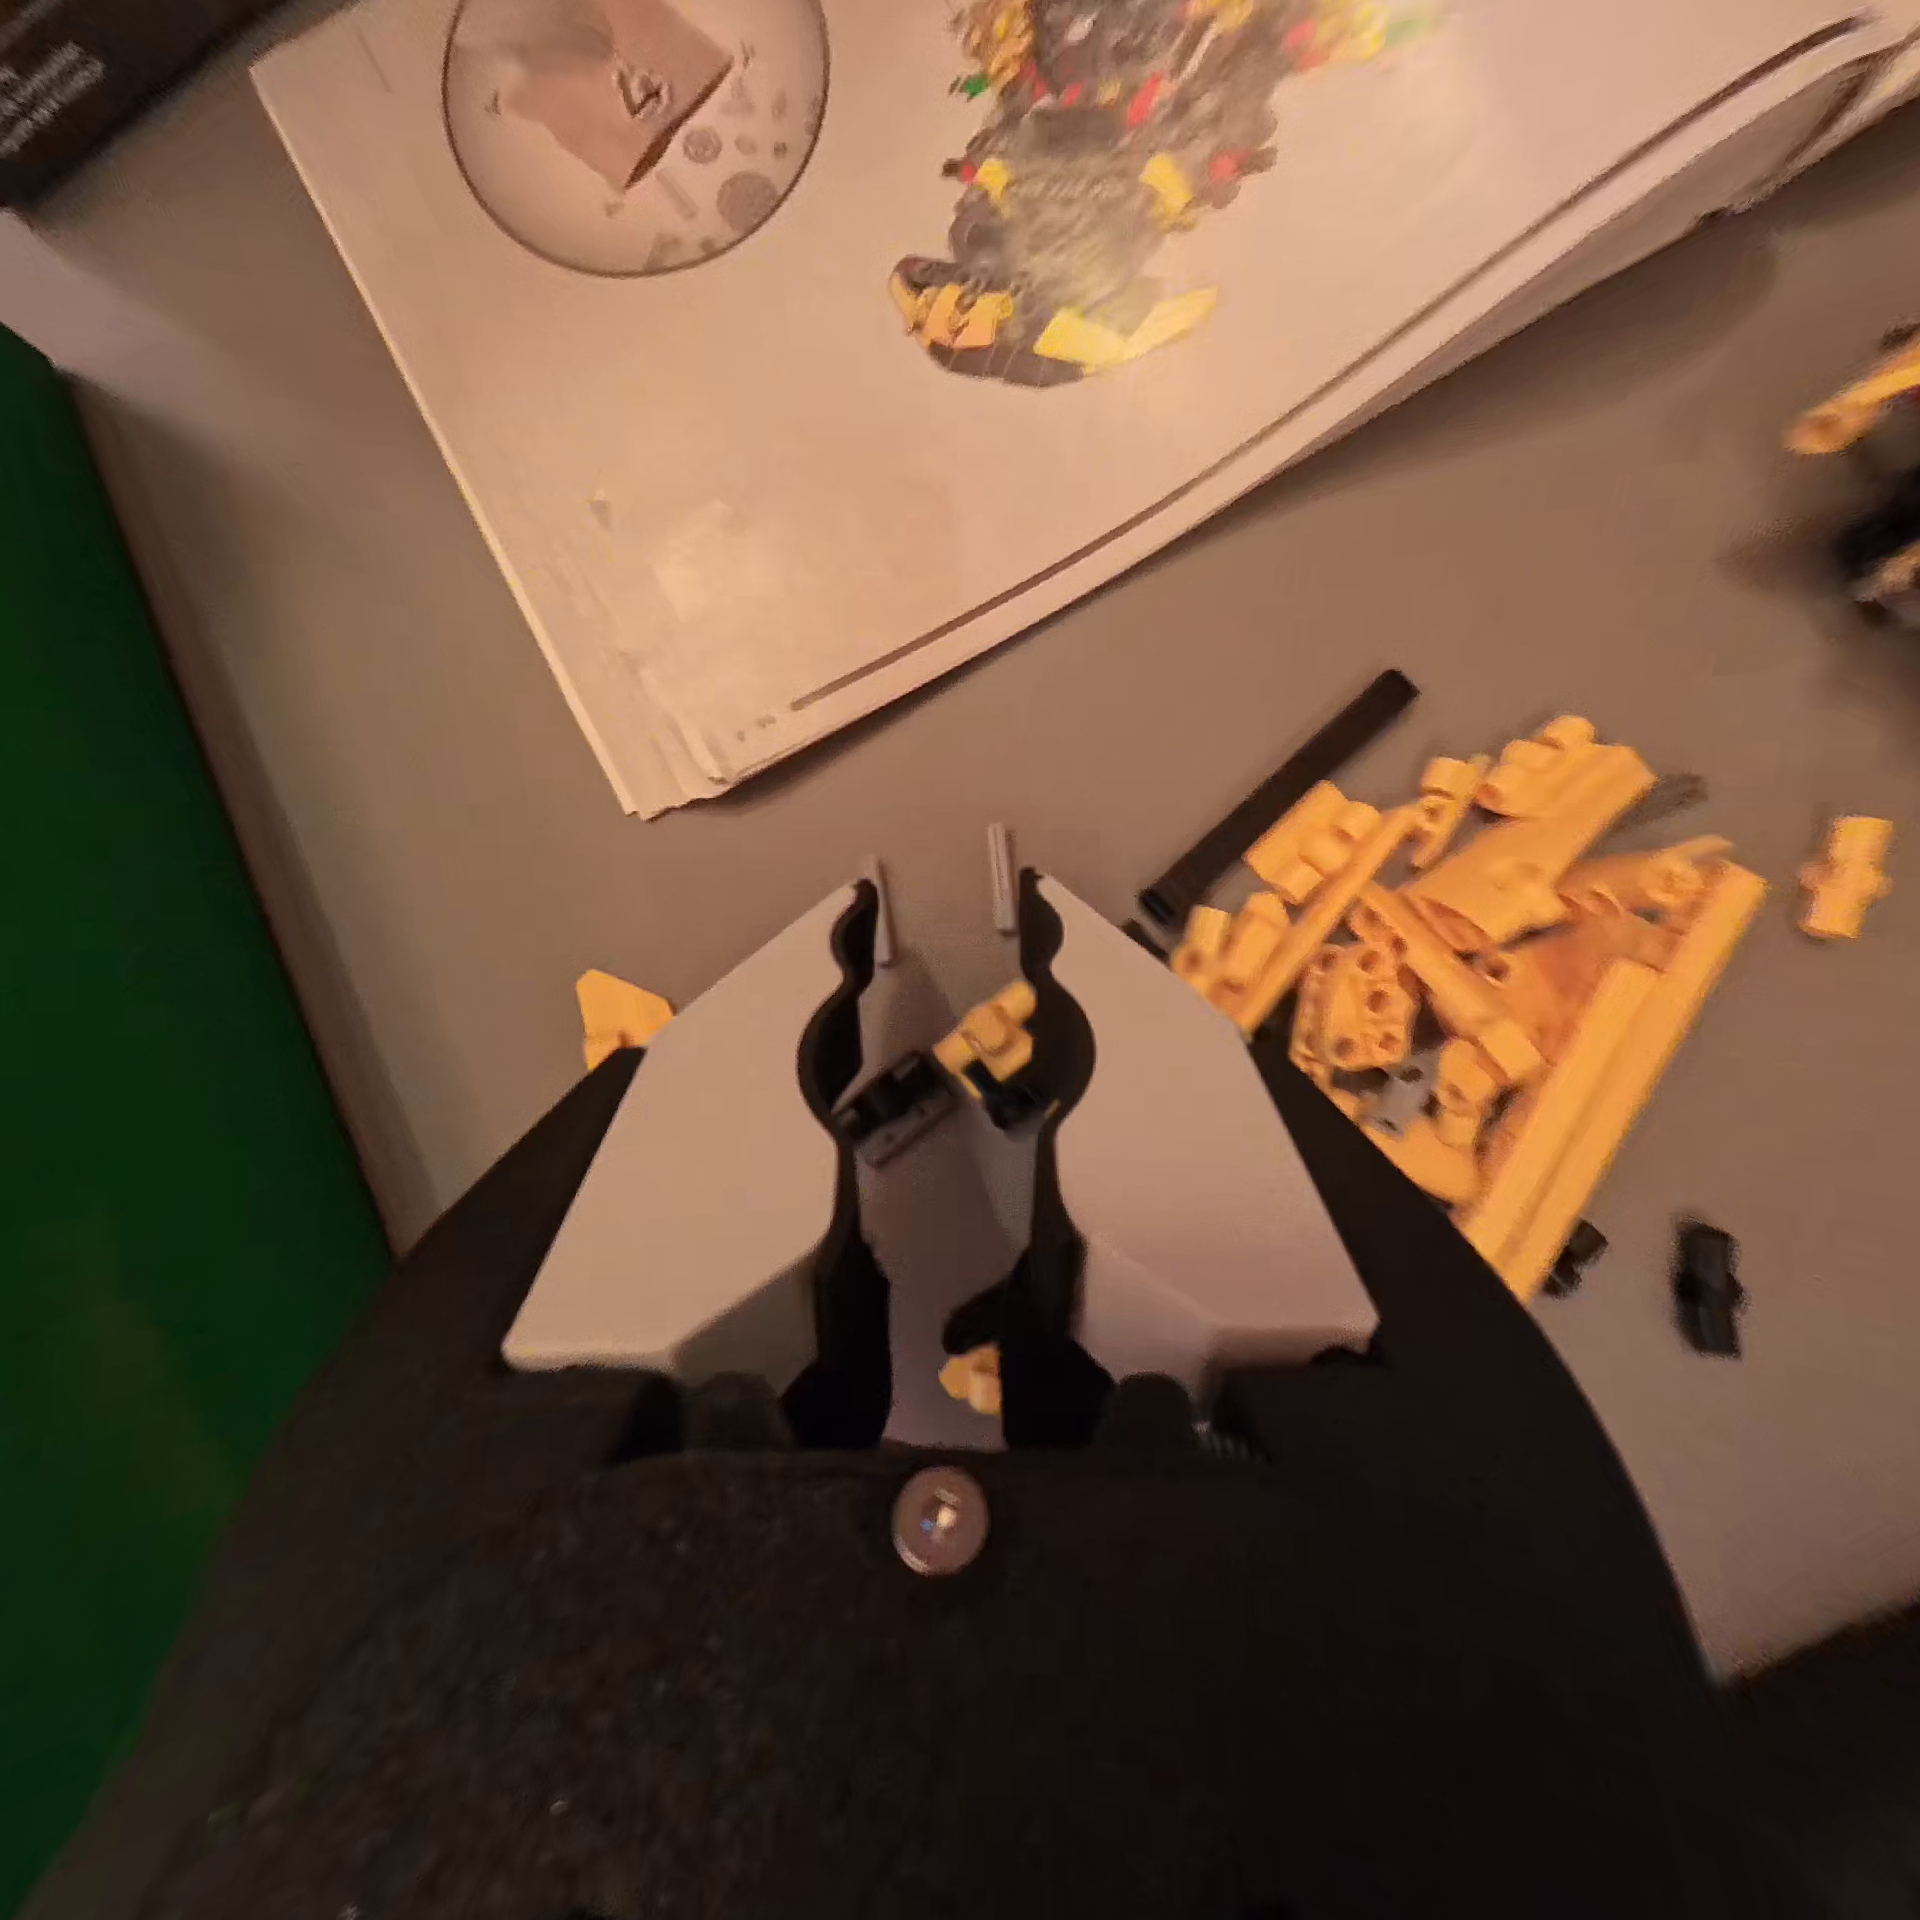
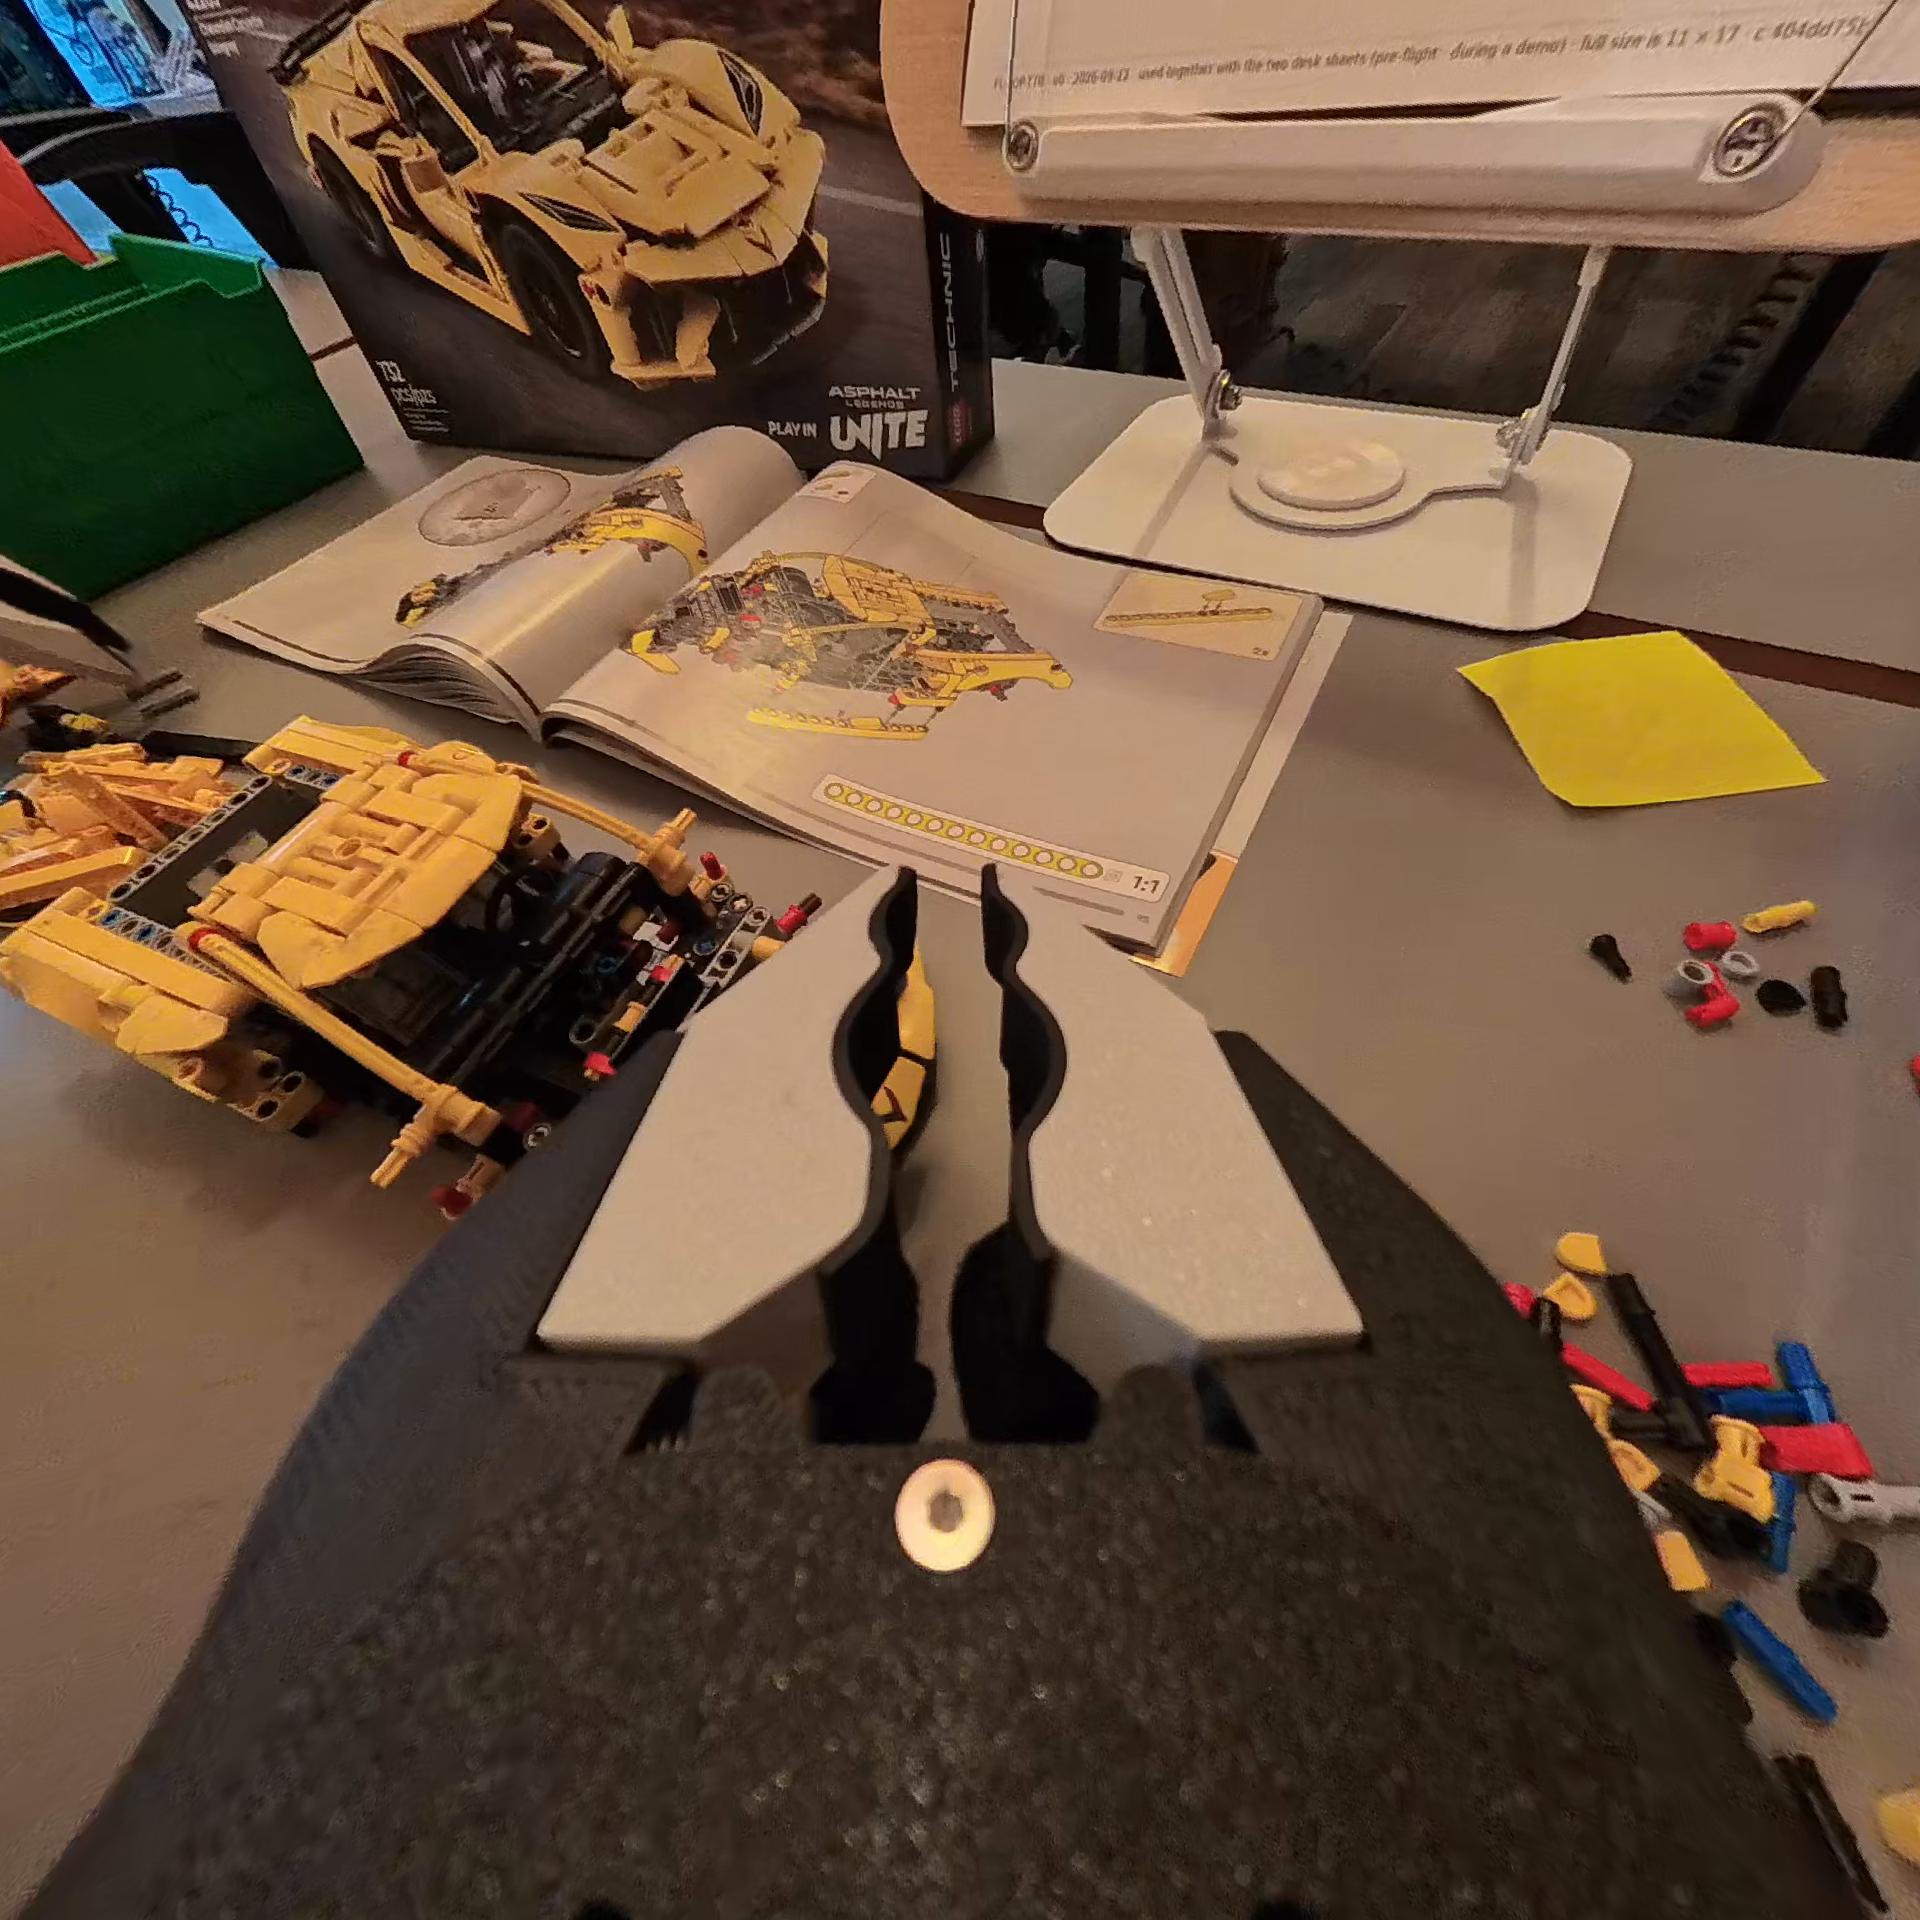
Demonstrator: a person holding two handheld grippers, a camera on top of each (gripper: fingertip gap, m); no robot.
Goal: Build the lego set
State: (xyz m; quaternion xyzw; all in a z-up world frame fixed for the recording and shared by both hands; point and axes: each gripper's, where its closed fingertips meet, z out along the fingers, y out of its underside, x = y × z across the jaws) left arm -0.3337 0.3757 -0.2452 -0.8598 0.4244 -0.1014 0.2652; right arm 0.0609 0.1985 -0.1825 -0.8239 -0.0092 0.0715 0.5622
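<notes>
Left hand-held gripper hovered agape, empty, beside the manual; right hand-held gripper narrowly parted, empty, near it.

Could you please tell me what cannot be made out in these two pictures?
- Left wrist view: motion blur smears the pile of yellow plastic bricks.
- Right wrist view: the right tongs hide part of a curved yellow plastic panel.
- Right wrist view: the left edge crops the half-built yellow brick car.

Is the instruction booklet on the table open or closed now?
Open: the instruction booklet lies spread flat on the table, two printed pages showing.
</notes>
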